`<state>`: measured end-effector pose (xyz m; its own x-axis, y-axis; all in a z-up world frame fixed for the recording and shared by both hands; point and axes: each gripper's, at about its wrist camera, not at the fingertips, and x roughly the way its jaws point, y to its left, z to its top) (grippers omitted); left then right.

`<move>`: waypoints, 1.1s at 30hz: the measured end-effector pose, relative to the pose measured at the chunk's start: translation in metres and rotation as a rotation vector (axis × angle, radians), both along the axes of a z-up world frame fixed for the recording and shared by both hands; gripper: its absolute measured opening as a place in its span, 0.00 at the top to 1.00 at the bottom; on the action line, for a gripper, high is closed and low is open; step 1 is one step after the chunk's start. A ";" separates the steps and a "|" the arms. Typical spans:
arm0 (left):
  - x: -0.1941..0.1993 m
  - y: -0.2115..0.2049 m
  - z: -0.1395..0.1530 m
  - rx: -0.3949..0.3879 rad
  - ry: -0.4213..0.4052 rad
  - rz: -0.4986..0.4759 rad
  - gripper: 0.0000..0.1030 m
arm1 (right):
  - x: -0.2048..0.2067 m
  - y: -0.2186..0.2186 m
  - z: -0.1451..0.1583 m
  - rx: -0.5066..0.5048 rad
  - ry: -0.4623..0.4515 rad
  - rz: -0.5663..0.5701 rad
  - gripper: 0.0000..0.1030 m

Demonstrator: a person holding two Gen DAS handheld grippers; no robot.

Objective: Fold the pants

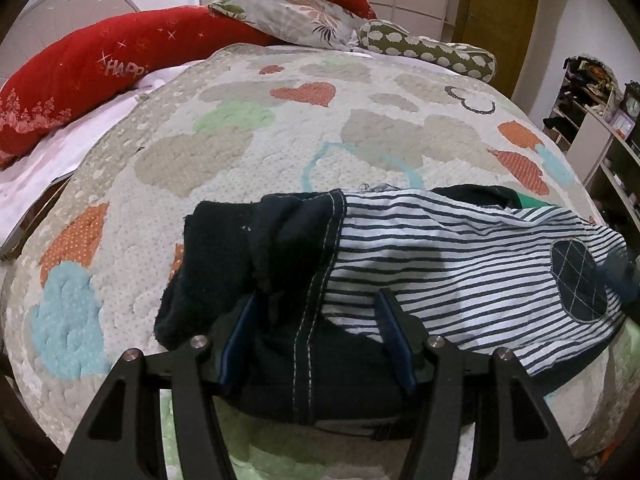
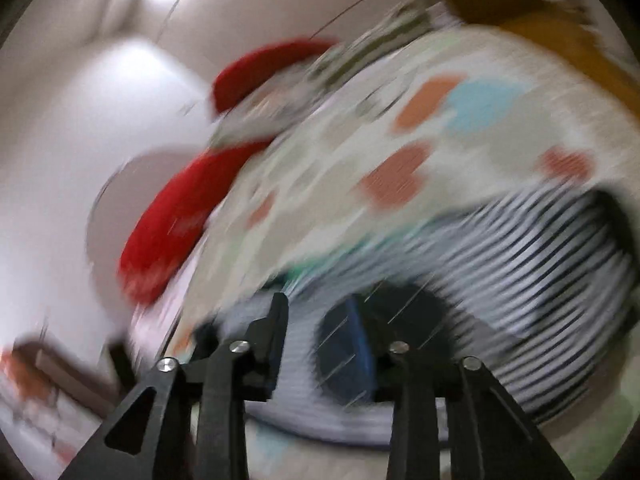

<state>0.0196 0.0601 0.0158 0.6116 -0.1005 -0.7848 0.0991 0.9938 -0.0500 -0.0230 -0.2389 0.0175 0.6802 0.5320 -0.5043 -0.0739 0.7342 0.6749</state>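
Small pants (image 1: pixel 452 264) with navy-and-white stripes, navy cuffs and a round navy checked patch (image 1: pixel 578 280) lie folded on the quilted bed cover (image 1: pixel 248 148). My left gripper (image 1: pixel 316 300) hangs open over the navy cuff end (image 1: pixel 280 236), fingers either side of the stitched seam. The right wrist view is heavily blurred by motion. There my right gripper (image 2: pixel 320 312) is open just above the striped pants (image 2: pixel 532 264), with the navy patch (image 2: pixel 404 312) by its right finger.
Red pillows (image 1: pixel 76 88), a floral pillow (image 1: pixel 288 16) and a spotted bolster (image 1: pixel 432 48) lie at the head of the bed. Shelves (image 1: pixel 600 120) stand to the right, a wooden door (image 1: pixel 500 12) behind. The bed edge runs along the left.
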 end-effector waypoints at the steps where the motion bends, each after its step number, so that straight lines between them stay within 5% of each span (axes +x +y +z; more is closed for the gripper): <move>1: 0.001 0.001 0.001 -0.002 0.008 -0.004 0.43 | -0.003 0.007 -0.008 -0.015 0.018 0.038 0.66; 3: 0.004 0.002 0.004 0.001 0.035 -0.024 0.43 | -0.004 0.002 -0.023 -0.074 0.055 0.008 0.67; 5: 0.004 0.005 0.015 -0.026 0.080 -0.043 0.43 | -0.009 -0.035 -0.036 0.019 0.068 -0.064 0.79; 10: -0.007 0.002 0.057 -0.173 0.095 -0.101 0.43 | -0.060 -0.141 -0.020 0.106 0.033 -0.407 0.77; 13: -0.006 -0.029 0.076 -0.185 0.102 -0.192 0.41 | -0.088 -0.168 -0.009 0.059 0.013 -0.562 0.46; 14: -0.004 -0.044 0.079 -0.191 0.111 -0.229 0.40 | -0.095 -0.169 -0.008 0.061 -0.011 -0.576 0.44; 18: 0.011 -0.112 0.081 -0.206 0.196 -0.366 0.39 | -0.086 -0.151 -0.006 0.054 -0.017 -0.490 0.43; 25: 0.037 -0.242 0.067 -0.128 0.295 -0.591 0.37 | -0.089 -0.119 0.003 -0.176 0.004 -0.367 0.41; 33: 0.061 -0.328 0.034 -0.131 0.417 -0.690 0.35 | -0.089 -0.121 -0.009 -0.168 0.021 -0.368 0.38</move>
<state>0.0803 -0.2682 0.0495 0.0391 -0.4544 -0.8899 0.6339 0.6997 -0.3294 -0.1124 -0.3598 0.0087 0.7984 0.1641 -0.5794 0.2271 0.8090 0.5421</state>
